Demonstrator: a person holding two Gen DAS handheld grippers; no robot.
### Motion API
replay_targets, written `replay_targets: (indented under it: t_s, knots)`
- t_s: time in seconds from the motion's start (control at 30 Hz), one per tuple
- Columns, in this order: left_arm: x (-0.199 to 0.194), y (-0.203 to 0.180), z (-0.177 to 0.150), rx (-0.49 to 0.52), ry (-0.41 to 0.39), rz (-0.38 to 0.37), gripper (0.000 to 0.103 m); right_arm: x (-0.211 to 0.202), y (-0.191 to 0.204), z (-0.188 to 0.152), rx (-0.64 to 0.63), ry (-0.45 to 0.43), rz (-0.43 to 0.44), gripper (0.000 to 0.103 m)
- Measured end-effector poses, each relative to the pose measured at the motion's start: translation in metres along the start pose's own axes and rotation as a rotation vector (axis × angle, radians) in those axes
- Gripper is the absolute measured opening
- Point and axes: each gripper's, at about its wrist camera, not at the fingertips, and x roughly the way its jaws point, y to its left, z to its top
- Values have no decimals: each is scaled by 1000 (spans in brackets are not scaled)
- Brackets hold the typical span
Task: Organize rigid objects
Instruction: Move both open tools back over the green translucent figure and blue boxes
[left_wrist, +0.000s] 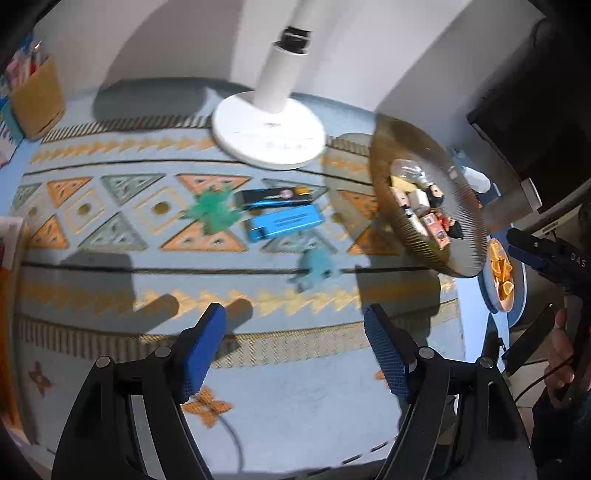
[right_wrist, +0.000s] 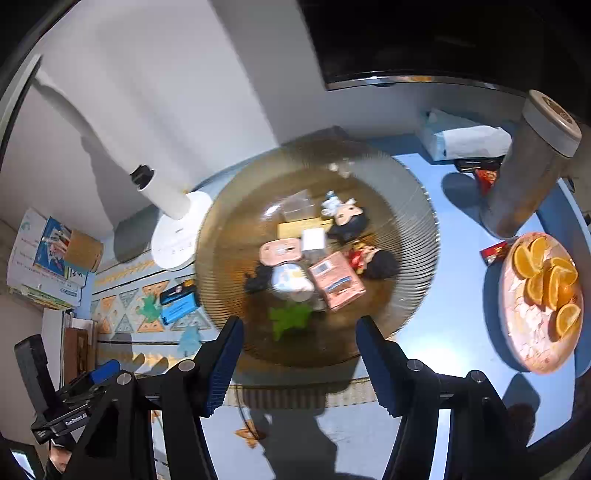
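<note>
Only two markings are reading clearly. In the left wrist view, the letters "DAS" are showing in pale print on the black body of the right tool (left_wrist: 524, 247), far to the right of the left tool (left_wrist: 295, 350), running up its side. In the right wrist view, a white label reading roughly "GenRobot.AI" is showing on the black body of the left tool (right_wrist: 105, 371), low and left of the right tool (right_wrist: 299, 358). The blue box (left_wrist: 286, 222) and the black box (left_wrist: 275, 196) ahead of the left tool are carrying print, but it is blurring too much to read.
</note>
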Motion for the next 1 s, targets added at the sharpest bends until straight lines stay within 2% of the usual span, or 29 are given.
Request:
replay_targets:
  t_s: [0.17,0.37,0.53,0.77,0.83,0.93,1.0]
  knots:
    - [-2,18,0,33,15,5,76,6,33,-19,-11,18,8,61]
    - [-10,32,4,90,16,-10,76,1,66,-30,-31,-20,7,61]
    - [-16,47,10,113,11,-15,76,6,89,-36,-8,-20,51,61]
    - [-12,66,28,142,18,-33,76,49,136,-51,-41,45,88,61]
    - [1,71,39,162,32,-32,76,70,148,-54,-65,87,88,61]
    - [29,74,53,212,69,10,76,99,156,-55,-96,146,65,61]
    - [45,75,62,223,91,-2,76,114,158,-55,-109,167,46,61]
